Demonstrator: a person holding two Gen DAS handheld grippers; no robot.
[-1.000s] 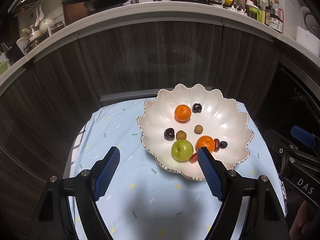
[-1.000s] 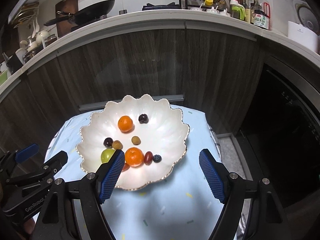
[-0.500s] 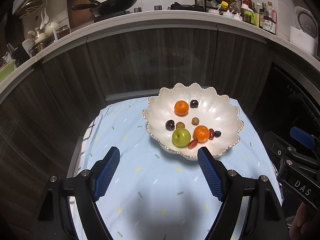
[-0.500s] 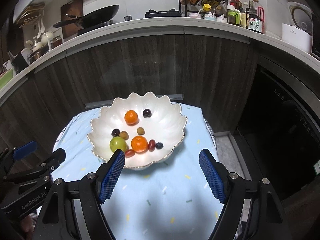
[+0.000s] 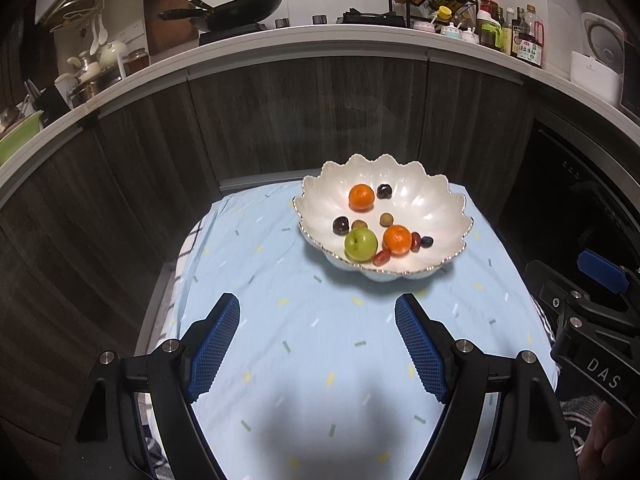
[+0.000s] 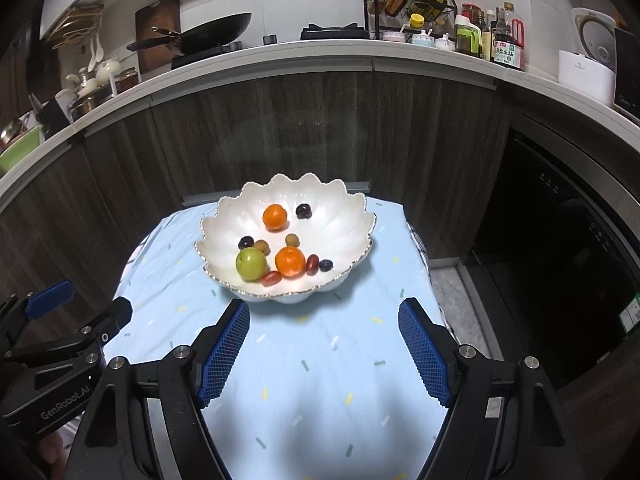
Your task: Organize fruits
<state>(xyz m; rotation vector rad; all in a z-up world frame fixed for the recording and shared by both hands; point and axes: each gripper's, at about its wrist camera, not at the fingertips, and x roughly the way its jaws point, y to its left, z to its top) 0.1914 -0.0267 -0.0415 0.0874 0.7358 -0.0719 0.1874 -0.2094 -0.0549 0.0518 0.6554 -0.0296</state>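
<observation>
A white scalloped bowl (image 5: 440,200) (image 6: 340,208) stands at the far end of a small table with a light blue cloth (image 5: 304,320) (image 6: 320,340). In it lie a green apple (image 5: 361,244) (image 6: 251,264), two oranges (image 5: 397,239) (image 5: 361,197) (image 6: 290,261), and several small dark, red and tan fruits. My left gripper (image 5: 318,340) is open and empty, above the cloth short of the bowl. My right gripper (image 6: 324,344) is open and empty, also short of the bowl. Each gripper shows at the edge of the other's view.
Dark wood cabinet fronts (image 5: 320,120) rise behind the table. A white counter (image 6: 320,52) above holds a wok (image 6: 208,36), a spice rack (image 6: 408,4), bottles and a rice cooker (image 6: 588,52). A dark oven front (image 6: 560,240) stands to the right.
Both grippers have pulled back and up from the bowl, which now sits farther and smaller in both views. Jaws stay open. The fruits have not moved.
</observation>
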